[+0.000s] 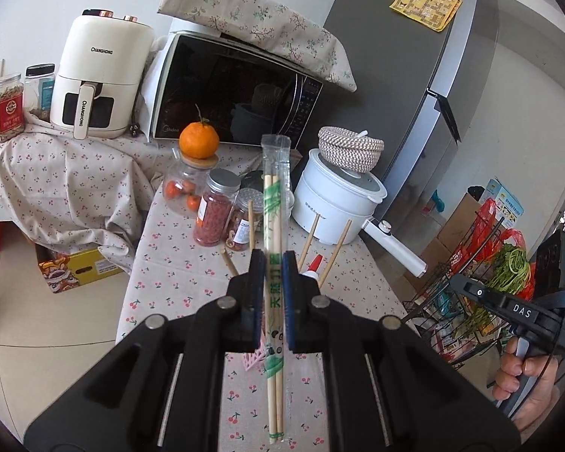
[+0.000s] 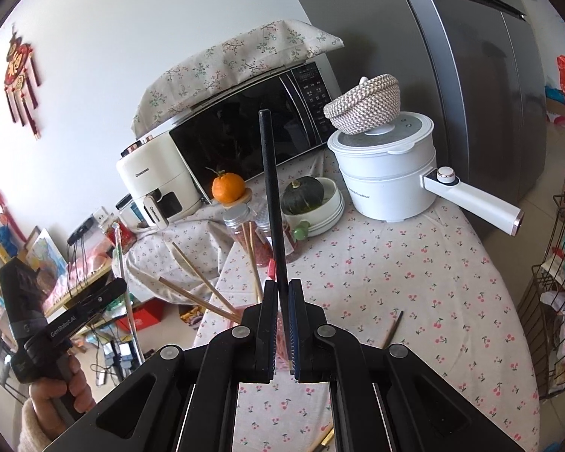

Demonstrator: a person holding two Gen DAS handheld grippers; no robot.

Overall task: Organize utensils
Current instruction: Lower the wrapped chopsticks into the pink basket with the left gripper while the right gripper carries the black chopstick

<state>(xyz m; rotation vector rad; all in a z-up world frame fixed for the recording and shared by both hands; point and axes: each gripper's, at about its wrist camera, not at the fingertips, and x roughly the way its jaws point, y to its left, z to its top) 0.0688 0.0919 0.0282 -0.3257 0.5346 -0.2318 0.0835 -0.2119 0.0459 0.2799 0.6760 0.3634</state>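
Plastic-wrapped bamboo chopsticks (image 1: 273,226) clamped in left hand-held gripper (image 1: 273,263), black chopstick (image 2: 273,203) clamped in right hand-held gripper (image 2: 281,290)

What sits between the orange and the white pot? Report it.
A green squash in a white bowl, between orange and pot; the right wrist view shows it.

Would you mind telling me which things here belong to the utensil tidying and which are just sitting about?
Job: wrapped chopsticks in the left gripper; black chopstick in the right gripper; loose wooden chopsticks.

Lying about: microwave, air fryer, electric pot, orange, jars, pumpkin.
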